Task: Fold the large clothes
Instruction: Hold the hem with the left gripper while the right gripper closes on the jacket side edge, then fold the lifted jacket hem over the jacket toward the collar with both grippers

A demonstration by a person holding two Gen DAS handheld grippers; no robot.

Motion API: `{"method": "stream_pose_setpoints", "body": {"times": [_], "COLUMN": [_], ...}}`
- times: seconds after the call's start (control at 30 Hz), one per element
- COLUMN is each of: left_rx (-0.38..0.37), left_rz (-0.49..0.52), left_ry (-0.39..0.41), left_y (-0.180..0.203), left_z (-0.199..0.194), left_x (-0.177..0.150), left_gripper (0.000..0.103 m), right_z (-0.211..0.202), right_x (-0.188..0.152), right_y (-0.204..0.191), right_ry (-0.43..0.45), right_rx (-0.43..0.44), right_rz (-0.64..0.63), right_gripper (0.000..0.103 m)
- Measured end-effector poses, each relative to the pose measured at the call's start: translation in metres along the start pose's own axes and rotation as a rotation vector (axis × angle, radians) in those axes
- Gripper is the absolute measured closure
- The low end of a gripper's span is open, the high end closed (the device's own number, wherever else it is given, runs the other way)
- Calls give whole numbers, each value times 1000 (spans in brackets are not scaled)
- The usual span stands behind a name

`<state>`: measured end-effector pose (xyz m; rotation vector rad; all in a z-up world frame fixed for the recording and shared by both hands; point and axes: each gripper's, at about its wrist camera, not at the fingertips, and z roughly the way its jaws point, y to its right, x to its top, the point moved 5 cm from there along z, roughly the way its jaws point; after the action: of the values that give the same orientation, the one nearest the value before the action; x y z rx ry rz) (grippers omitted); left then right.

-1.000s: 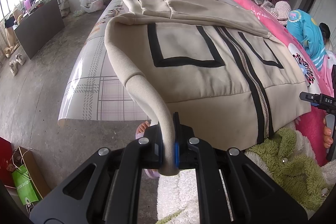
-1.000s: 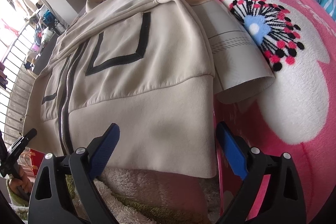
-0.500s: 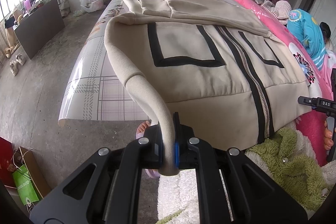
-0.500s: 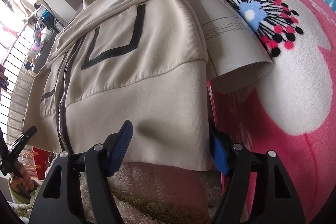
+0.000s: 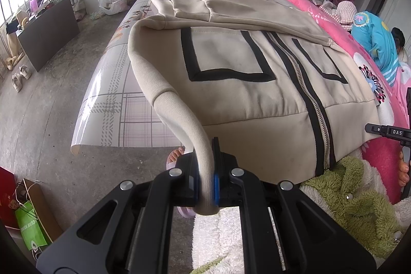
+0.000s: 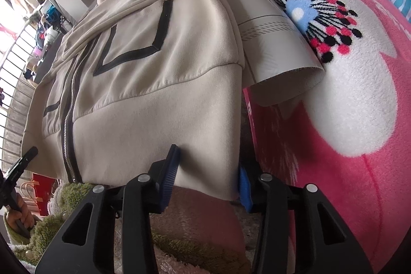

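While left gripper (image 5: pixel 205 184) pinches jacket (image 5: pixel 246 84) hem, right gripper (image 6: pixel 205 176) straddles corner.

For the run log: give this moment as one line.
left gripper: shut on jacket hem corner | right gripper: open, jaws straddling other hem corner | jacket: flat on bed, sleeves folded in
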<state>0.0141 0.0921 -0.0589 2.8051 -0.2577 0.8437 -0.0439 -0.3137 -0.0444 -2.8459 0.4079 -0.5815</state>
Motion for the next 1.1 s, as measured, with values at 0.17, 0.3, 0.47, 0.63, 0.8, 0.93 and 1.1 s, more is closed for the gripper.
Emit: {"method": "stream_pose_setpoints", "body": {"times": [0.17, 0.3, 0.47, 0.63, 0.8, 0.93, 1.1], "left_rx": [-1, 1, 2, 12, -18, -63, -79], "left_rz": [0, 1, 0, 15, -2, -35, -59], "left_ry": [1, 2, 14, 37, 84, 126, 175], "left_y": [0, 0, 1, 5, 7, 7, 8], "left_z": [0, 0, -1, -7, -21, -32, -36], "left_x": [0, 0, 1, 1, 10, 25, 53], "left_gripper": [96, 96, 96, 96, 97, 98, 98], "right_z": [-2, -7, -21, -40, -60, -65, -70], "right_x": [-2, -4, -4, 1, 14, 26, 46], "right_y": [-2, -6, -11, -18, -28, -36, -42], "right_ry": [-5, 4, 27, 70, 136, 171, 216], "right_rx": [-14, -28, -42, -20, 34, 56, 88], "right_rz": [-16, -35, -63, -69, -71, -90, -96], "right_gripper": [82, 93, 96, 97, 97, 97, 97]}}
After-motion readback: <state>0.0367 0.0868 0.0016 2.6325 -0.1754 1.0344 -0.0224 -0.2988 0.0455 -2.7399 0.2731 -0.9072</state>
